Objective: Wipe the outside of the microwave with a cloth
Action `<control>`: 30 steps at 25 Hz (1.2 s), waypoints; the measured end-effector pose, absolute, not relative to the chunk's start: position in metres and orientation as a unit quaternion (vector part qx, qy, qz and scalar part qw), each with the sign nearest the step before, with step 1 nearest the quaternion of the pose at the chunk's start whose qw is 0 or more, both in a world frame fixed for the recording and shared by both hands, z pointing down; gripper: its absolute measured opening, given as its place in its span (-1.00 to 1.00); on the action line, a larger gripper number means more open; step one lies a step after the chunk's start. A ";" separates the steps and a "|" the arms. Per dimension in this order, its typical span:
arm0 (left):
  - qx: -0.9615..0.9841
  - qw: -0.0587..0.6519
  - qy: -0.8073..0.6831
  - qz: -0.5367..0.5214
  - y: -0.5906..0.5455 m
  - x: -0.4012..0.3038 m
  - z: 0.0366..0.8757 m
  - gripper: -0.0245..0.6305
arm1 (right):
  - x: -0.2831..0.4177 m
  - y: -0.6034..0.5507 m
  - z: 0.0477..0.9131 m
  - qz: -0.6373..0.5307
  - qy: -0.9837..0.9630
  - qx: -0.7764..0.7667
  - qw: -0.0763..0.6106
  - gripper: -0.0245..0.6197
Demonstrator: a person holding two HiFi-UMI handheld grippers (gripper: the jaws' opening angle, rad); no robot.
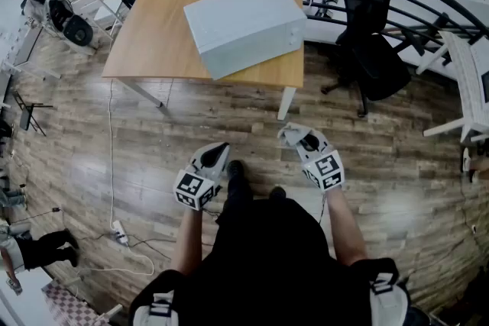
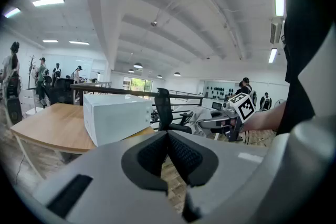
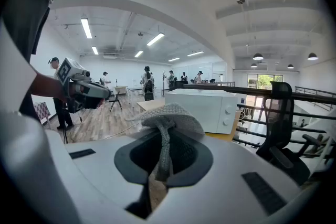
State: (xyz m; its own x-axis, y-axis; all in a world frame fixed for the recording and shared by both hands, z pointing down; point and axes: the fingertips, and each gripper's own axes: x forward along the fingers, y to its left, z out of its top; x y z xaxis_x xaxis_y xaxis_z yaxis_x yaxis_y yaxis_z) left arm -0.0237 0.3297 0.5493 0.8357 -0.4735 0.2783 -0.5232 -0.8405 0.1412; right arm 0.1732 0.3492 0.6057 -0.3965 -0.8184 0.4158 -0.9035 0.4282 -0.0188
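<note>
Left gripper (image 1: 219,151) jaws together, empty; right gripper (image 1: 299,140) jaws clamped on cloth (image 3: 170,115); forearms forward.

Lighting: bright, even, indoor; ceiling strip lamps (image 3: 85,27) plus daylight from far windows (image 3: 260,80)
Glare: lamps and windows blown out to white
Shadows: soft and weak, on the wooden floor (image 1: 229,126) beside the desk (image 1: 153,42)
Distortion: heavy fisheye in all views; railing (image 3: 247,89) and floor boards bowed; black vignette around both tool views
Focus: bodies of left tool (image 2: 168,135) and right tool (image 3: 164,136) soft close to the lens; distance fairly sharp
</note>
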 end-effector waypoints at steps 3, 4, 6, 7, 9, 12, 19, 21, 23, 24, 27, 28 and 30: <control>0.952 0.106 -0.262 0.117 0.330 -0.025 0.552 -0.92 | 0.172 0.350 0.607 0.121 -0.827 0.522 0.167 -0.87; 0.952 0.106 -0.261 0.117 0.330 -0.025 0.553 -0.92 | 0.171 0.351 0.607 0.121 -0.827 0.523 0.165 -0.87; 0.953 0.105 -0.260 0.117 0.329 -0.026 0.553 -0.92 | 0.169 0.351 0.608 0.123 -0.826 0.524 0.166 -0.87; 0.953 0.106 -0.259 0.117 0.329 -0.026 0.554 -0.92 | 0.169 0.351 0.608 0.123 -0.826 0.524 0.166 -0.87; 0.953 0.108 -0.257 0.119 0.329 -0.026 0.555 -0.92 | 0.170 0.351 0.610 0.124 -0.825 0.526 0.166 -0.87; 0.954 0.108 -0.253 0.117 0.326 -0.024 0.555 -0.92 | 0.172 0.350 0.611 0.128 -0.820 0.534 0.164 -0.87; 0.958 0.108 -0.242 0.112 0.307 -0.027 0.555 -0.92 | 0.172 0.332 0.615 0.111 -0.818 0.542 0.156 -0.87; 0.959 0.108 -0.239 0.111 0.297 -0.030 0.555 -0.92 | 0.168 0.324 0.611 0.114 -0.816 0.545 0.158 -0.87; 0.960 0.107 -0.236 0.109 0.285 -0.035 0.552 -0.92 | 0.162 0.313 0.612 0.114 -0.815 0.545 0.160 -0.87; 0.960 0.107 -0.235 0.108 0.277 -0.038 0.551 -0.92 | 0.158 0.306 0.611 0.113 -0.814 0.546 0.161 -0.87; 0.961 0.106 -0.233 0.105 0.254 -0.051 0.547 -0.92 | 0.144 0.287 0.605 0.123 -0.808 0.552 0.166 -0.87; 0.961 0.106 -0.233 0.103 0.246 -0.055 0.547 -0.92 | 0.140 0.279 0.604 0.122 -0.807 0.553 0.167 -0.87; 0.962 0.106 -0.231 0.100 0.231 -0.062 0.547 -0.92 | 0.134 0.265 0.604 0.116 -0.808 0.553 0.168 -0.87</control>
